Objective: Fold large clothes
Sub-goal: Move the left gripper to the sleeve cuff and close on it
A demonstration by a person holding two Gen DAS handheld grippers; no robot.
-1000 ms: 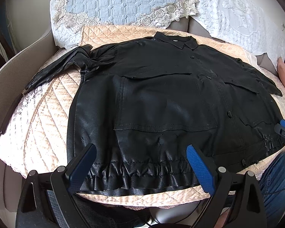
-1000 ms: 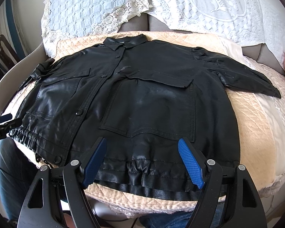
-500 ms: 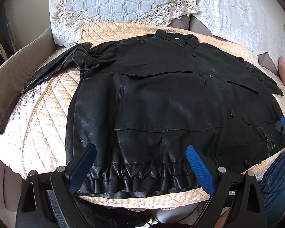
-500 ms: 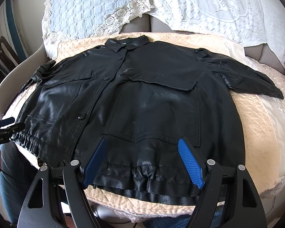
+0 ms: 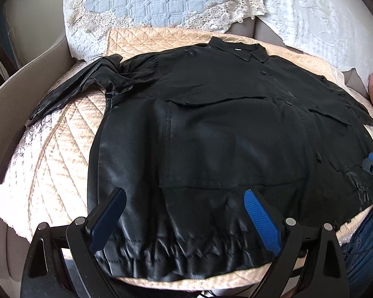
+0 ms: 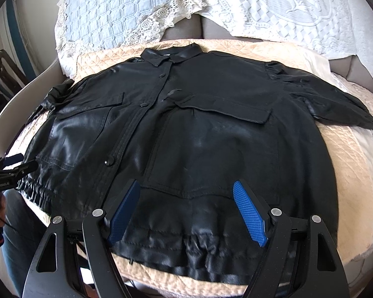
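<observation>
While jacket (image 5: 223, 136) lies flat, right view alone shows straight sleeve (image 6: 335, 104)

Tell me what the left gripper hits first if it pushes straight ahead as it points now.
Probably the black jacket: the open left gripper straddles its gathered hem, so hem or lower front panel comes first. Height above the cloth is unclear.

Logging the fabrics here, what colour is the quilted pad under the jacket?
Pale peach-beige with diamond stitching; the quilted pad shows best in the left wrist view.

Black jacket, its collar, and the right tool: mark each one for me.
black jacket (image 5: 223, 149), left wrist view, chest pocket panel.
collar (image 6: 171, 54), right wrist view, folded collar top.
right tool (image 6: 186, 213), right wrist view, between its open fingertips.
</observation>
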